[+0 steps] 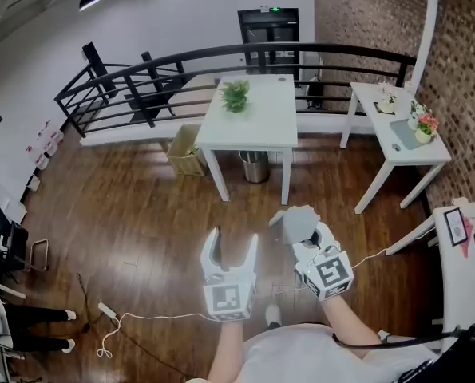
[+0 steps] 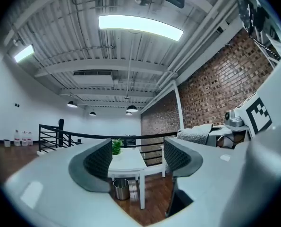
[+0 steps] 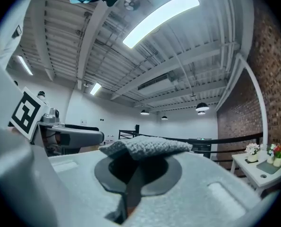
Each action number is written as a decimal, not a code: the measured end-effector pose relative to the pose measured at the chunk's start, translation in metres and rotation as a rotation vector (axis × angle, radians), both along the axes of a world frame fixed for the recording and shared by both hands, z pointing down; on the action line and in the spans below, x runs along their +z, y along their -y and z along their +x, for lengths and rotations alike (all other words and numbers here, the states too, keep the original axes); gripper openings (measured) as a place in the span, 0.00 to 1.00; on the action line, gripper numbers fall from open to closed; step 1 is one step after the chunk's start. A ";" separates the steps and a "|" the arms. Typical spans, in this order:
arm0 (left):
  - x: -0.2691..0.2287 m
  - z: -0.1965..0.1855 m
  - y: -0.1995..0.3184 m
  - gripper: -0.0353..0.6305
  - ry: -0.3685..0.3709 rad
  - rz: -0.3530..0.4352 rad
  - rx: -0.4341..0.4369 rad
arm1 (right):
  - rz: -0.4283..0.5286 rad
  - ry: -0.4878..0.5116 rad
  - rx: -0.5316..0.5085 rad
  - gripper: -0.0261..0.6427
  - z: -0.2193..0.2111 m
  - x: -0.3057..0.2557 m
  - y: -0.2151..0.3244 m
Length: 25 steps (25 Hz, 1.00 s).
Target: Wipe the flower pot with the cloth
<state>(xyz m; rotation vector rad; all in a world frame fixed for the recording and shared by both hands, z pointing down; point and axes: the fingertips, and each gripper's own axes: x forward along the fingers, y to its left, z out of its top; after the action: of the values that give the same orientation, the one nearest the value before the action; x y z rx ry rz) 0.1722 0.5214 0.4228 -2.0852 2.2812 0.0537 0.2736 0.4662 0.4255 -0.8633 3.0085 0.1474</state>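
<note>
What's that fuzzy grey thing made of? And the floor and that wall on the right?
The cloth looks like soft grey terry or microfibre: its surface is nubbly and it folds. The floor looks like glossy dark wood planks, reflecting light. The wall is rough, matt reddish brick with visible mortar lines.

White left gripper (image 1: 234, 243), matching right gripper (image 1: 302, 231), square-marker cubes (image 1: 227, 300), white shirt (image 1: 301, 357)

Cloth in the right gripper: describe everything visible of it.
The cloth is grey, with a nubby, towel-like surface, and looks soft. It is folded or bunched into a thick pad, pinched between the closed jaws of the right gripper and spreading over their tips. It is held in the air above the wooden floor, well short of the white table. Nothing else touches it.
</note>
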 end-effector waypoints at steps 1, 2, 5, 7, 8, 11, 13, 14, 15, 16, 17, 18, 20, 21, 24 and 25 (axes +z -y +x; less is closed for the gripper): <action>0.001 -0.008 0.008 0.58 -0.005 -0.002 0.006 | -0.002 -0.003 0.006 0.03 -0.006 0.000 0.007; 0.002 -0.015 0.015 0.58 -0.012 -0.004 0.011 | -0.007 -0.006 0.011 0.03 -0.012 0.002 0.013; 0.005 -0.032 0.034 0.58 -0.036 0.002 0.020 | -0.020 -0.013 0.019 0.03 -0.025 0.006 0.030; 0.011 -0.041 0.051 0.57 -0.046 0.000 0.019 | -0.030 -0.020 0.022 0.03 -0.032 0.013 0.045; 0.014 -0.046 0.060 0.54 -0.049 -0.004 0.017 | -0.036 -0.024 0.023 0.03 -0.036 0.016 0.052; 0.021 -0.055 0.085 0.55 -0.068 -0.015 0.030 | -0.041 -0.026 0.029 0.03 -0.045 0.021 0.074; 0.022 -0.060 0.105 0.57 -0.076 -0.018 0.041 | -0.043 -0.031 0.043 0.03 -0.050 0.022 0.096; 0.021 -0.066 0.117 0.58 -0.081 -0.021 0.041 | -0.050 -0.033 0.049 0.03 -0.056 0.024 0.112; 0.021 -0.073 0.130 0.58 -0.086 -0.025 0.038 | -0.059 -0.032 0.050 0.03 -0.065 0.026 0.128; 0.022 -0.082 0.144 0.58 -0.085 -0.028 0.031 | -0.067 -0.027 0.046 0.03 -0.075 0.028 0.146; 0.023 -0.093 0.158 0.59 -0.079 -0.031 0.021 | -0.072 -0.021 0.037 0.03 -0.086 0.029 0.164; 0.024 -0.103 0.174 0.59 -0.071 -0.032 0.009 | -0.074 -0.013 0.026 0.03 -0.098 0.029 0.183; 0.022 -0.123 0.211 0.59 -0.064 -0.032 -0.011 | -0.071 0.005 0.005 0.03 -0.120 0.025 0.226; 0.020 -0.133 0.231 0.59 -0.062 -0.032 -0.021 | -0.069 0.012 -0.004 0.03 -0.131 0.021 0.250; 0.008 -0.166 0.289 0.60 -0.039 -0.017 -0.059 | -0.051 0.024 -0.031 0.03 -0.159 0.008 0.316; 0.003 -0.176 0.308 0.60 -0.033 -0.011 -0.069 | -0.043 0.029 -0.038 0.03 -0.167 0.003 0.338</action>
<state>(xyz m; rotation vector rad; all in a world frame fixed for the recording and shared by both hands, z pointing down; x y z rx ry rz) -0.0040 0.2138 0.4253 -2.0237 2.3750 0.0733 0.1067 0.1284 0.4286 -0.8039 3.0095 0.0692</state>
